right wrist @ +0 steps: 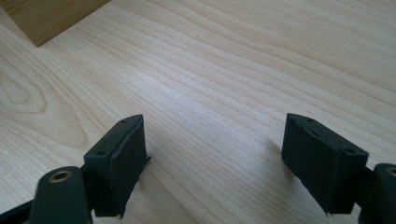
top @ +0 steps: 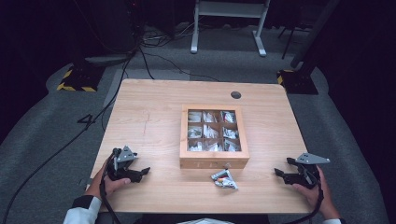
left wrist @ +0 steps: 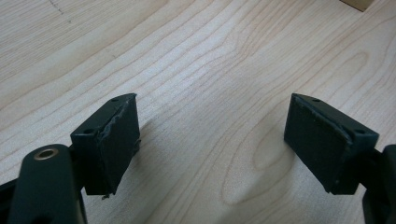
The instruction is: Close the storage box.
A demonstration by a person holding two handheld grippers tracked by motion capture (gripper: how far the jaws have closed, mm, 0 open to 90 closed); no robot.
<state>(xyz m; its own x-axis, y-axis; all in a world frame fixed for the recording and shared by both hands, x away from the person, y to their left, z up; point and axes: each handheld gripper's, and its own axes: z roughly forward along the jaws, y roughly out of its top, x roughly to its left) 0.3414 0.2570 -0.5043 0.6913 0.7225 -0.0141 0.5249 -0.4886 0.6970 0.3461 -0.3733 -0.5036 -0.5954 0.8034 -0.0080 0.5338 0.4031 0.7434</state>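
Observation:
A wooden tea box (top: 214, 137) with a glass lid and nine compartments of packets sits at the middle of the table. A few loose packets (top: 224, 178) lie just in front of it. My left gripper (top: 142, 171) rests at the near left, held by a hand, jaws wide apart over bare wood (left wrist: 212, 140). My right gripper (top: 279, 171) rests at the near right, also open over bare wood (right wrist: 215, 163). A corner of the box (right wrist: 51, 16) shows at the upper left of the right gripper view, and a sliver of the box (left wrist: 357, 3) at the top right of the left gripper view.
The light wooden table (top: 149, 116) has a round cable hole (top: 236, 94) at the back right. Cables (top: 60, 149) run over the grey carpet at the left. A white desk frame (top: 229, 23) stands behind the table.

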